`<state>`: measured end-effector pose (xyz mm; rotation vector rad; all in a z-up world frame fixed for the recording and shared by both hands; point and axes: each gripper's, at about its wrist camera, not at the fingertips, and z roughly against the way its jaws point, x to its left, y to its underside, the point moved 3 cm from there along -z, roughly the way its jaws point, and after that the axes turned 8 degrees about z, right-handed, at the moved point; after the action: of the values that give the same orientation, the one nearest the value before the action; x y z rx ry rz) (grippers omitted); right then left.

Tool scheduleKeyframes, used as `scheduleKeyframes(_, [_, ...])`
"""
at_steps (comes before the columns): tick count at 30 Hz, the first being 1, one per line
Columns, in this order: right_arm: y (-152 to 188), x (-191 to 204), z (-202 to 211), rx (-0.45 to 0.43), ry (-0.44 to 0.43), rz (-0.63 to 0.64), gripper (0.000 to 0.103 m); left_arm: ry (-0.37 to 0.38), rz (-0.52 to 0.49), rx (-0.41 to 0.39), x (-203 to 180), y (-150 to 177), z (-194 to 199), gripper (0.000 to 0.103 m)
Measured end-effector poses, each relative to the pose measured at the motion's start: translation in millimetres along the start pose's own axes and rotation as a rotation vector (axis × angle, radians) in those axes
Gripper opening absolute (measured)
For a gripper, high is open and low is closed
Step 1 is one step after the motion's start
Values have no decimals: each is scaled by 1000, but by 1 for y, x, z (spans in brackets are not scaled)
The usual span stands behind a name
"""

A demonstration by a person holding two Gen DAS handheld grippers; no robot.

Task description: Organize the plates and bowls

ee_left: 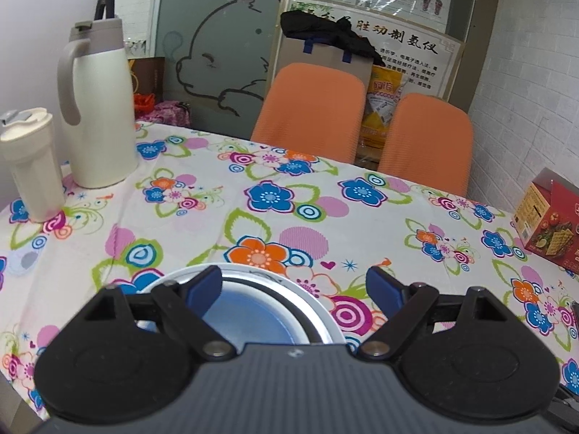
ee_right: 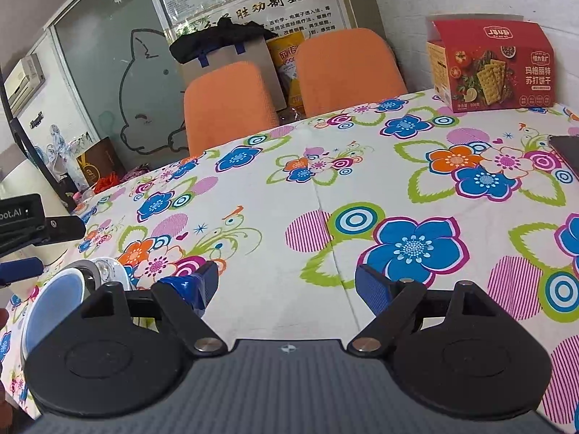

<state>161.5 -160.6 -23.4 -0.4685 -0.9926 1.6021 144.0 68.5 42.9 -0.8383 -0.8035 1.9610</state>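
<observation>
Jaws on both grippers were spread wide with nothing in them: left gripper hovered over the blue-centred white bowl on the floral tablecloth, right gripper over bare cloth.

Even indoor light, faint shadows, strong fisheye bending, dark corner vignetting.

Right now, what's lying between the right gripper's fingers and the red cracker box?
Nothing but bare flowered tablecloth lies between the open right gripper and the red cracker box, as the right wrist view shows.
</observation>
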Motion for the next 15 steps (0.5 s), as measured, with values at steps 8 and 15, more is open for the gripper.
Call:
scheduleKeyframes(8, [-4,18,9,-59,-43,14,70,2,10,-21,17,-6,14,87])
scheduleKeyframes(15, [10,31,18,-83,-16,-42,70,37,-50,-20,35,3,30,87])
